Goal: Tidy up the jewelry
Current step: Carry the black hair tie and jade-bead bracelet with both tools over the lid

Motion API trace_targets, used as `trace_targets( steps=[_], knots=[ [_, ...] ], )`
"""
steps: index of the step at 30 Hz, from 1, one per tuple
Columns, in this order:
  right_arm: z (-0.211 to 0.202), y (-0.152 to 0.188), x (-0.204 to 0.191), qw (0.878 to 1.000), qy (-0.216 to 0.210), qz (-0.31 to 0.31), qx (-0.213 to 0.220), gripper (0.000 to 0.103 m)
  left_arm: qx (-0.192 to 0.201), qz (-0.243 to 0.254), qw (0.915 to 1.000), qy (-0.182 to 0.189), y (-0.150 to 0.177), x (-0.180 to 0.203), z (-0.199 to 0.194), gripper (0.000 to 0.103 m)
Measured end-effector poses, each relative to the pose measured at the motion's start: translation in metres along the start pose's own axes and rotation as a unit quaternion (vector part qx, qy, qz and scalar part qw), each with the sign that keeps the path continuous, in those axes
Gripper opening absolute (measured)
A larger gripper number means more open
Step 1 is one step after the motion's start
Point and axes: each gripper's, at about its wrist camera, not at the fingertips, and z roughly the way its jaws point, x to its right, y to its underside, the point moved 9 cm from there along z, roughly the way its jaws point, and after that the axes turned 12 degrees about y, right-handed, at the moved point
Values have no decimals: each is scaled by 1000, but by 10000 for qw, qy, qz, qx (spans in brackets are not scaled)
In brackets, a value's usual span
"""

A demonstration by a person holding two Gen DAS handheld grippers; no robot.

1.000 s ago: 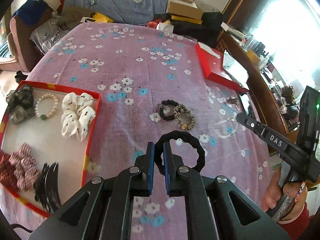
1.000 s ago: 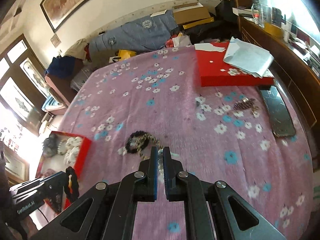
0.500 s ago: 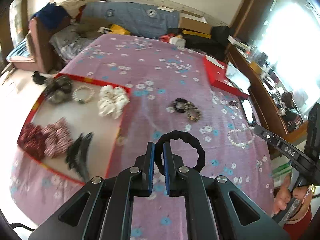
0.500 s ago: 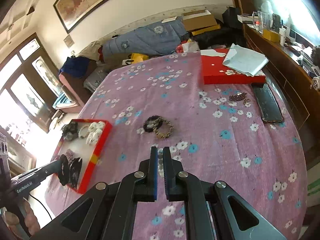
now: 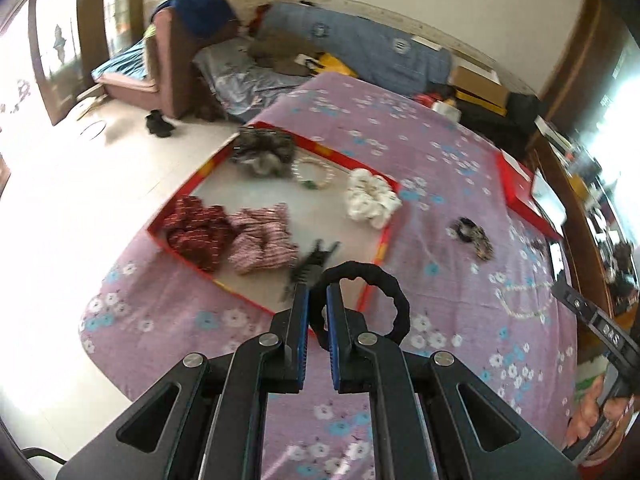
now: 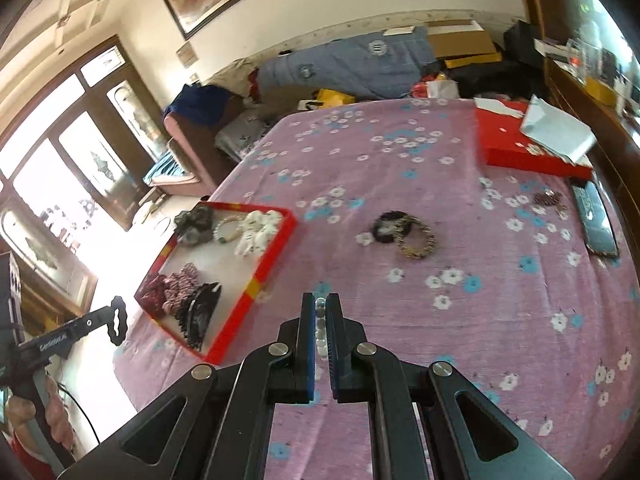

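My left gripper (image 5: 316, 300) is shut on a black wavy hair ring (image 5: 384, 284) and holds it in the air over the near right corner of the red tray (image 5: 380, 248). The tray also shows in the right wrist view (image 6: 276, 256) and holds scrunchies, a bead bracelet (image 5: 314, 172) and black clips (image 5: 312, 264). My right gripper (image 6: 320, 312) is shut on a clear bead strand (image 6: 320, 326), above the purple flowered cloth. A black scrunchie and a leopard one (image 6: 404, 234) lie together mid-table.
A red box with white papers (image 6: 528, 148) sits at the far right. A dark phone (image 6: 598, 220) and a small brown trinket (image 6: 550, 200) lie near the right edge. A sofa with bedding stands beyond the table. The floor is to the left.
Both grippers have risen and swung left toward the tray. The left gripper carried the black ring from mid-table to over the tray's corner. Both stayed shut.
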Motion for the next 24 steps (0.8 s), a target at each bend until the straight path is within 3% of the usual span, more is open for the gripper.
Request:
trace_targets(
  steps=[12,24],
  knots=[
    [25,-27,-61,9997,207,-107,-55,6,134,234,9996,-76,-47,-53,-2,8],
    [56,-36,-110,9986,462,-78,-236,6,-140,236,9996,86,-81,-113,28,8]
  ],
)
